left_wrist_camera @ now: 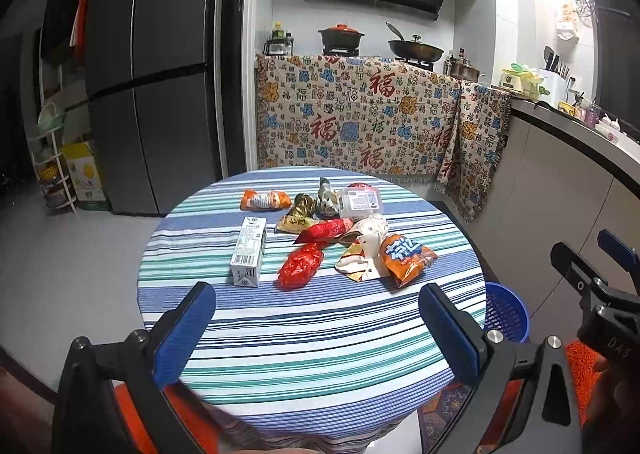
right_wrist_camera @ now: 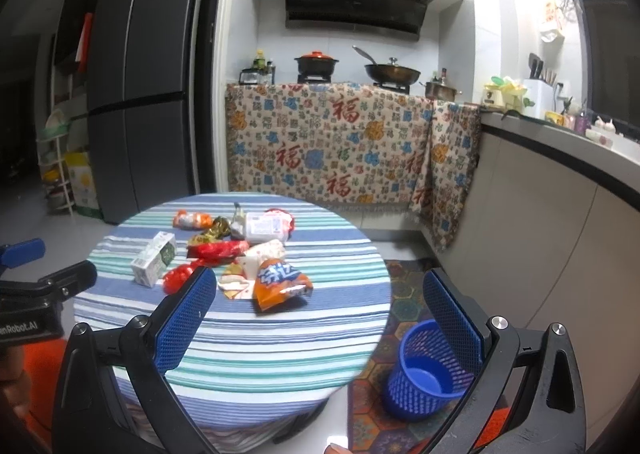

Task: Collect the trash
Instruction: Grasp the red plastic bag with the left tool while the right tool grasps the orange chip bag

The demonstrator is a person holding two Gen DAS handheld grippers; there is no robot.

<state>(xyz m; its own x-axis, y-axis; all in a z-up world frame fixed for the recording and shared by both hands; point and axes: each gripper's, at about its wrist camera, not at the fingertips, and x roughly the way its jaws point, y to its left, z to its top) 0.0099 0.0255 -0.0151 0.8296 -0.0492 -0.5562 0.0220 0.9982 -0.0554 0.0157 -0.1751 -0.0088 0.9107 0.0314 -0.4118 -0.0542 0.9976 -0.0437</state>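
Observation:
Several pieces of trash lie on a round striped table (left_wrist_camera: 320,338) (right_wrist_camera: 280,350): a white milk carton (left_wrist_camera: 249,252) (right_wrist_camera: 153,260), a crumpled red wrapper (left_wrist_camera: 300,266) (right_wrist_camera: 178,277), an orange chip bag (left_wrist_camera: 405,257) (right_wrist_camera: 280,282), a long red wrapper (left_wrist_camera: 325,230), an orange packet (left_wrist_camera: 266,199) and a clear plastic box (left_wrist_camera: 359,201) (right_wrist_camera: 266,226). A blue mesh bin (right_wrist_camera: 428,370) (left_wrist_camera: 505,312) stands on the floor right of the table. My left gripper (left_wrist_camera: 316,324) hangs open over the near table edge. My right gripper (right_wrist_camera: 320,310) is open too, between table and bin.
A grey fridge (left_wrist_camera: 148,93) stands at the back left beside a white rack (left_wrist_camera: 54,169). A patterned cloth (left_wrist_camera: 368,121) hangs over the stove counter behind the table. A counter (right_wrist_camera: 560,173) runs along the right. A patterned rug (right_wrist_camera: 380,422) lies under the bin.

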